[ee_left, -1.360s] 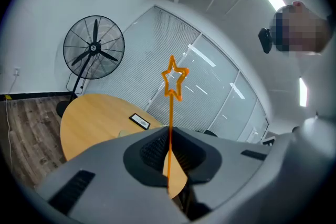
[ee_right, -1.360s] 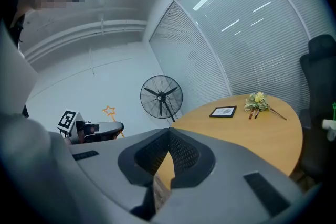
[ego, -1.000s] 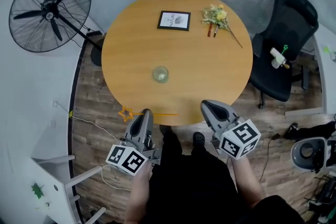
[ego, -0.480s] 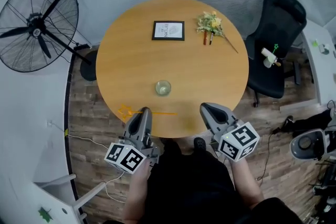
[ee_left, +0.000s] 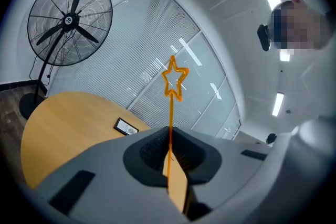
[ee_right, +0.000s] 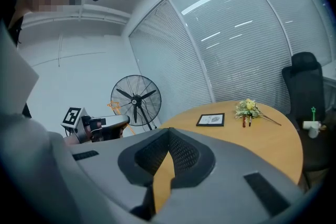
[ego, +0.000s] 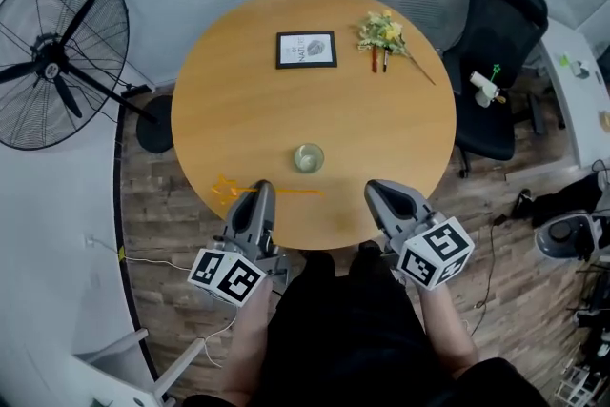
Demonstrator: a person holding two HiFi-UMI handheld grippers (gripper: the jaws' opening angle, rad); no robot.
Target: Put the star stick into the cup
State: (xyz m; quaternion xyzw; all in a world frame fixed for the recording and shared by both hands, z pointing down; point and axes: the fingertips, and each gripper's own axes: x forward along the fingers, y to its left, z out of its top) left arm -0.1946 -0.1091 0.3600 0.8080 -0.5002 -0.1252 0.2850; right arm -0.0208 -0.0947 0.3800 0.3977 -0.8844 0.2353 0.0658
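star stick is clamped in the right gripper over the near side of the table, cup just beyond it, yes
Only the gripper is wrong. The left gripper view shows the star stick clamped in the left gripper, jaws shut on its stem; the right gripper is shut on nothing. It is over the table's near side, the cup just beyond.

Lower shaft of star stick (ee_left: 170,113) is hidden between jaws of left gripper (ee_left: 169,139), fan (ego: 57,62) is clipped by head view's left edge, framed card (ego: 306,49) print is unreadable.
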